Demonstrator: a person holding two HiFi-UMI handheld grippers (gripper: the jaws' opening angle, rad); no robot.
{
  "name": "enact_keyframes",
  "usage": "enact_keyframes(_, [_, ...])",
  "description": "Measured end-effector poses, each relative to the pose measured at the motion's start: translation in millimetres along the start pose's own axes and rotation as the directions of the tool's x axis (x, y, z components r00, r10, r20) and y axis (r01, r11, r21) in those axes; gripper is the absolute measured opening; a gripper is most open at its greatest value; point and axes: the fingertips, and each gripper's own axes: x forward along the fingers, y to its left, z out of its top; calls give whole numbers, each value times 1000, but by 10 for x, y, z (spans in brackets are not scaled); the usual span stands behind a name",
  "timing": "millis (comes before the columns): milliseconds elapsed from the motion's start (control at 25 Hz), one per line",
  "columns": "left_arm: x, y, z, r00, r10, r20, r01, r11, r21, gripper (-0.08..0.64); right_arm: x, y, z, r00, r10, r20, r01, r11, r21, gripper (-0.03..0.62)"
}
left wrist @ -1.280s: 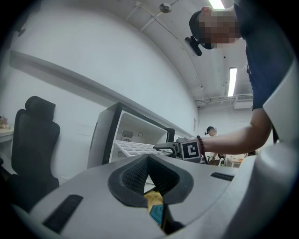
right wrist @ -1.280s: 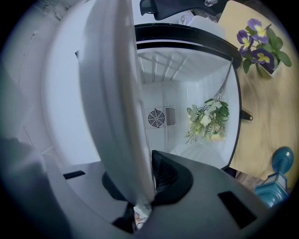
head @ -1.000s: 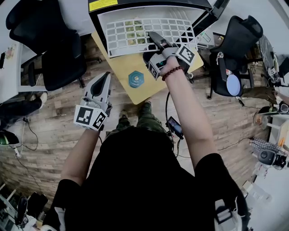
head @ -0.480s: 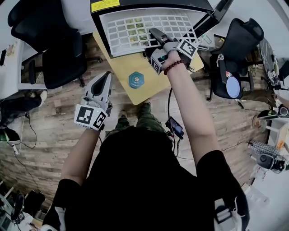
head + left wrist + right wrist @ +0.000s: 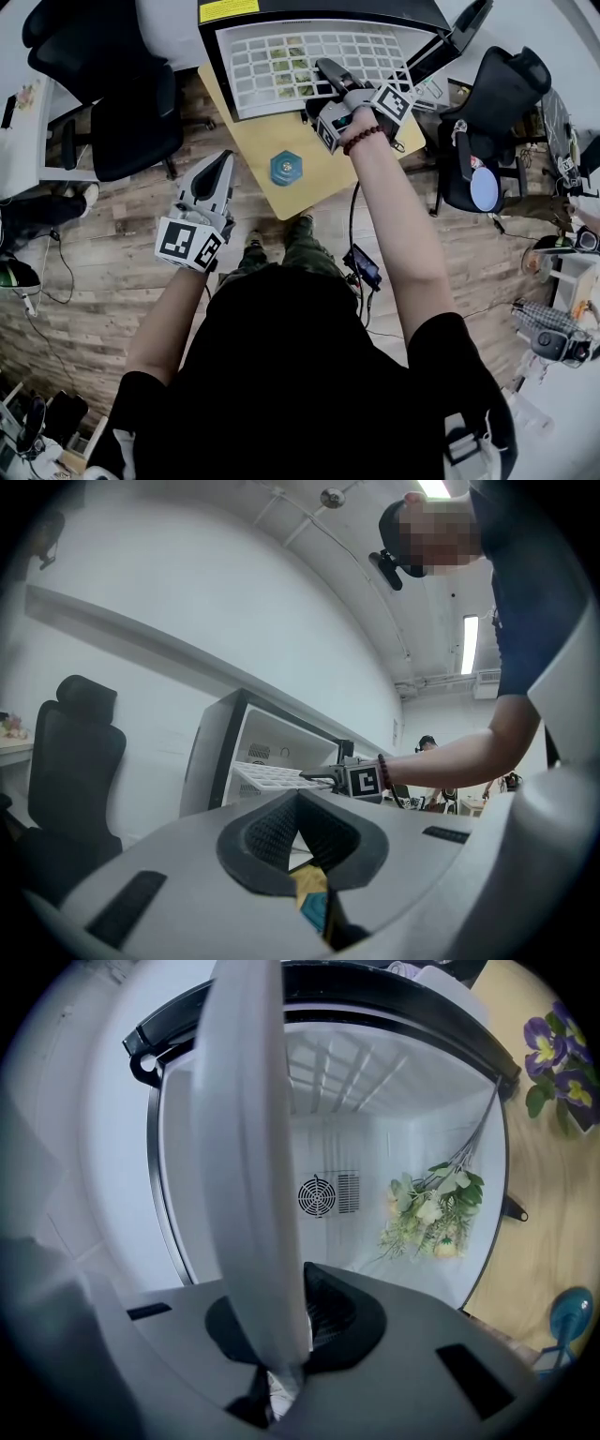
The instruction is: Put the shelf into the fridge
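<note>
Where planks (image 5: 103,253) floor the room, fridge (image 5: 356,7), yellow board (image 5: 323,173), black chairs (image 5: 122,103).

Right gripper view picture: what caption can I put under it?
The right gripper holds the shelf edge-on in front of the open fridge, with flowers inside.

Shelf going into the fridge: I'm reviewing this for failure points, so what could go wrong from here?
1. Only the right gripper holds the shelf, by one edge, while the left gripper hangs aside shut; the shelf might tip or slip.
2. Flowers lie inside the fridge under the shelf; a low entry could crush them.
3. The shelf could catch on the fridge's black frame.
</note>
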Motion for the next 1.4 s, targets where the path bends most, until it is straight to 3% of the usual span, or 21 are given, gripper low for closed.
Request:
enact_keyframes(560, [-34,26,67,1000,2,14,-2,1000,7,18,106,6,60,1000,16,-7,-16,1000,-3,44])
enact_keyframes(1400, [-253,254,76,996,84,27,-84,996,-10,18,507,53,255,1000,1,0,-1,999,-42,43])
